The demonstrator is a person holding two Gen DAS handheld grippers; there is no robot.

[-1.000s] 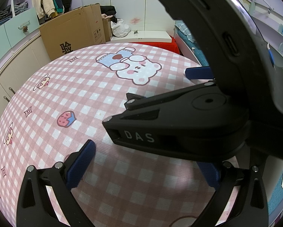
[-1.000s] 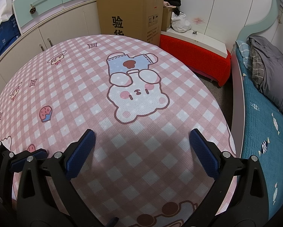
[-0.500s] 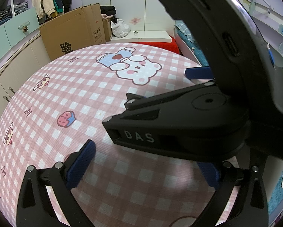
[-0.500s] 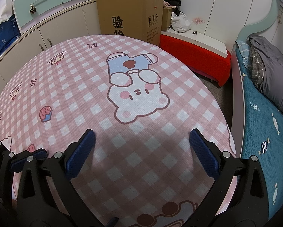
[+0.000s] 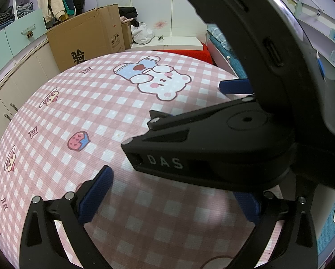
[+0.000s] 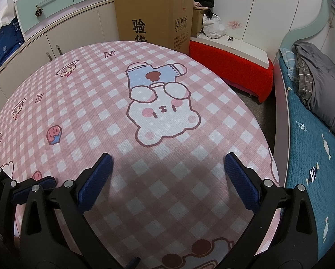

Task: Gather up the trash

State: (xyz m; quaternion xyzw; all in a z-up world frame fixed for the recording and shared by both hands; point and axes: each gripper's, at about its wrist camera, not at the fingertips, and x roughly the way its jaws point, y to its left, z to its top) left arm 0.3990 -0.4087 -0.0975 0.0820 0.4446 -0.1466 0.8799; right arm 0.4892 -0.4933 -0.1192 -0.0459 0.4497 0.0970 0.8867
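A: Where is the trash to be found?

B: None can be seen on the counter (image 6: 82, 103) in either view; only the checked cloth is shown. A search is judged to be the step in hand, so both grippers should be swept slowly until litter is sighted.

A: And the jaws?

B: The right gripper (image 6: 168, 179) is held with jaws wide and empty. The left gripper (image 5: 174, 192) is likewise spread, nothing held.

A: What is given by one view alone?

B: The bed (image 6: 313, 139) is shown fully from the right wrist; from the left wrist much is blocked by the right gripper's body.

No trash shows on the pink checked tablecloth (image 6: 82, 116).
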